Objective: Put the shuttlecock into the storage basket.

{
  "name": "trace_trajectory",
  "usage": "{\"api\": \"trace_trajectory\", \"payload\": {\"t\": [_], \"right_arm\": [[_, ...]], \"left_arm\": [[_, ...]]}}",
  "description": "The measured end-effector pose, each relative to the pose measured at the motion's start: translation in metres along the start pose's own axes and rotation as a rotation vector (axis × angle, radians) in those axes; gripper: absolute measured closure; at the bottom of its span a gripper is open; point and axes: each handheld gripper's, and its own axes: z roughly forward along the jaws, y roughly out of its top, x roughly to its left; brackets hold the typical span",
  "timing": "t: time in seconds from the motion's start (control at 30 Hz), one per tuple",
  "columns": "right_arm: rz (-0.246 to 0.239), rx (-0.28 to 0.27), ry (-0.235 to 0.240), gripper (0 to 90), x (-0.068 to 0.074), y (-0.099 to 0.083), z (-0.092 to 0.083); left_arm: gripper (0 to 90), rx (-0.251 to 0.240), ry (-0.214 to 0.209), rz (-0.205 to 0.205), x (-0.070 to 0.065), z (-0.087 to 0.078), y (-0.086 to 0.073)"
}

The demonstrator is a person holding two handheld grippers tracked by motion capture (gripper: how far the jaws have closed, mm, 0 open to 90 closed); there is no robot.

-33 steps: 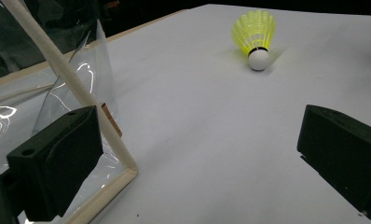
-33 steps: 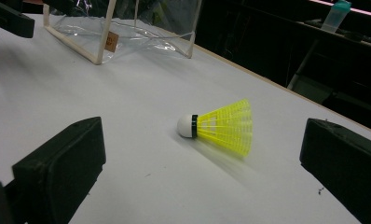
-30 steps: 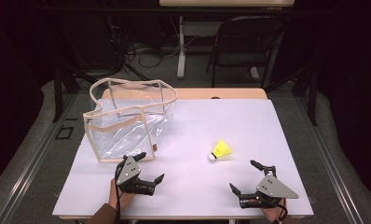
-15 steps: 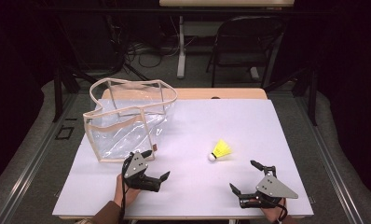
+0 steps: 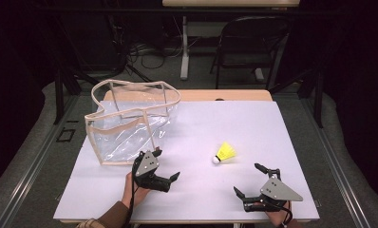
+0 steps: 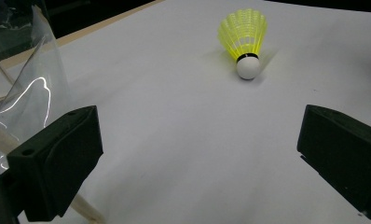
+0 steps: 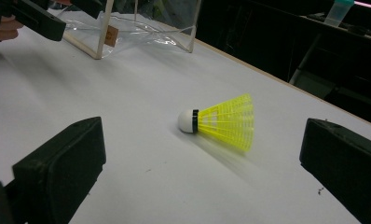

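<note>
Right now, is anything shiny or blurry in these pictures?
In the left gripper view, a bright streak of glare runs across the clear bag. In the right gripper view, the yellow shuttlecock lies sharp, casting a soft shadow on the white table. In the high view, the room behind the table is dark.

Looking like a lab or recording room to me. A white table (image 5: 253, 128) is sitting under dark surroundings, cables (image 5: 144, 57) are trailing over the grey floor, and a folding chair (image 5: 253, 42) is standing behind it.
</note>
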Motion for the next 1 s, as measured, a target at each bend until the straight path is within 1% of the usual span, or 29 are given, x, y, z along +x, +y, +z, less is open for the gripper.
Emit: {"api": "trace_trajectory", "payload": {"t": [0.37, 0.5, 0.73, 0.77, 1.0], "right_arm": [[0.008, 0.005, 0.002, 0.0, 0.0, -0.001, 0.001], [0.008, 0.006, 0.002, 0.0, 0.0, -0.001, 0.001], [0.01, 0.011, 0.002, 0.0, -0.001, -0.001, 0.001], [0.01, 0.012, 0.001, 0.0, -0.001, -0.001, 0.001], [0.011, 0.014, 0.003, 0.0, -0.001, -0.001, 0.002]], "left_arm": [[0.1, 0.0, -0.017, -0.012, 0.0, 0.011, 0.007], [0.1, 0.002, -0.02, -0.001, -0.001, 0.015, 0.012], [0.2, 0.0, -0.034, 0.006, -0.005, 0.024, 0.019], [0.2, 0.002, -0.035, 0.013, -0.005, 0.026, 0.02], [0.2, 0.025, -0.046, 0.016, -0.011, 0.041, 0.026]]}}
